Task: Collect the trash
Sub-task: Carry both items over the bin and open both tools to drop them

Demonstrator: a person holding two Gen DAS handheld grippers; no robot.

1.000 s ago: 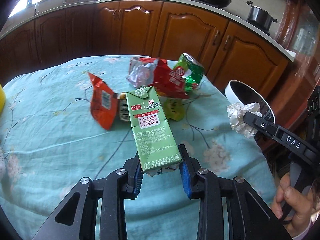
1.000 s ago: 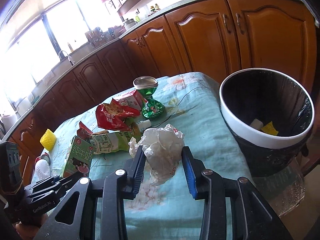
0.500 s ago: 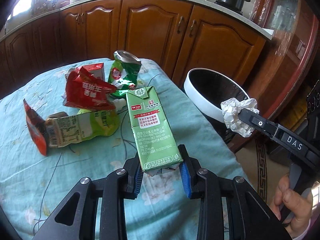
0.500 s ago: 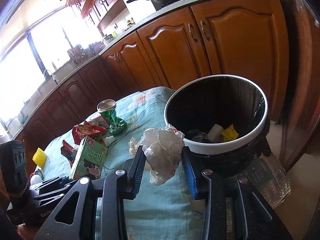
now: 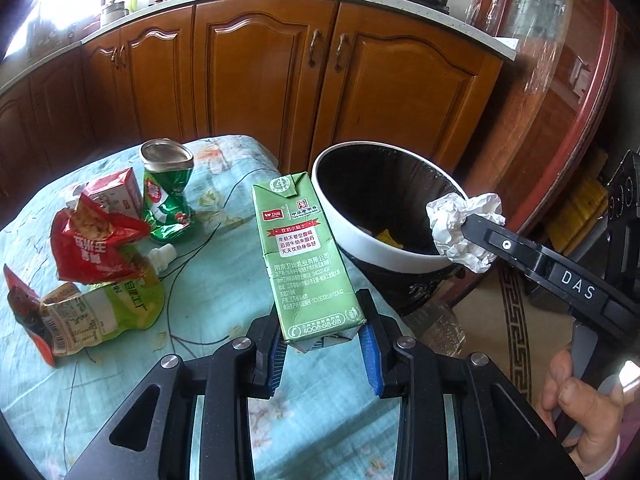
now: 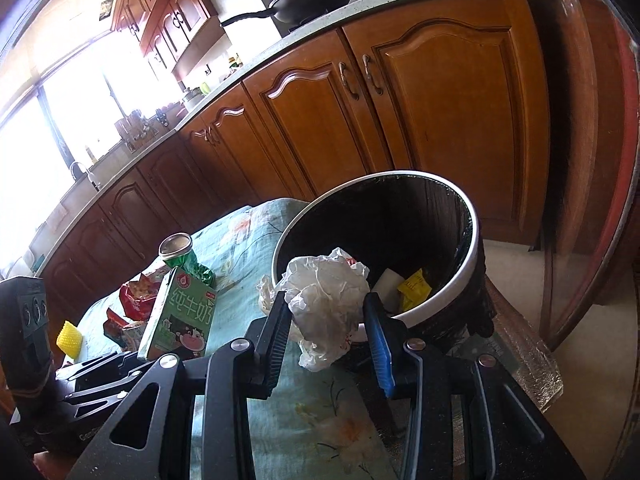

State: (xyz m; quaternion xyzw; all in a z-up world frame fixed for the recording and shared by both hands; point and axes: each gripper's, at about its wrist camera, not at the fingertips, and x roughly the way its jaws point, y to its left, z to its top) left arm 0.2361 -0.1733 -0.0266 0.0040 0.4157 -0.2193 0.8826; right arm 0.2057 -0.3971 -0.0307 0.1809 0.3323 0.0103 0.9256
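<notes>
My left gripper (image 5: 322, 346) is shut on a green milk carton (image 5: 305, 256), held upright above the table's right edge, just left of the bin. My right gripper (image 6: 328, 320) is shut on a crumpled white paper ball (image 6: 326, 296) at the near rim of the black bin with a white rim (image 6: 436, 304). The paper ball (image 5: 464, 228) and the right gripper's finger (image 5: 520, 248) also show in the left wrist view, over the bin's rim (image 5: 360, 236). The bin holds a yellow wrapper (image 6: 414, 288) and a white scrap.
On the teal floral tablecloth (image 5: 224, 280) lie a crushed green can (image 5: 168, 188), a red snack bag (image 5: 90, 248), a green pouch (image 5: 100, 312) and a small red carton (image 5: 114, 192). A yellow sponge (image 6: 68, 334) lies at the far side. Wooden cabinets (image 5: 280, 80) stand behind.
Both grippers have swung right toward the bin with their loads. The paper ball has gone from over the table to the bin's near rim.
</notes>
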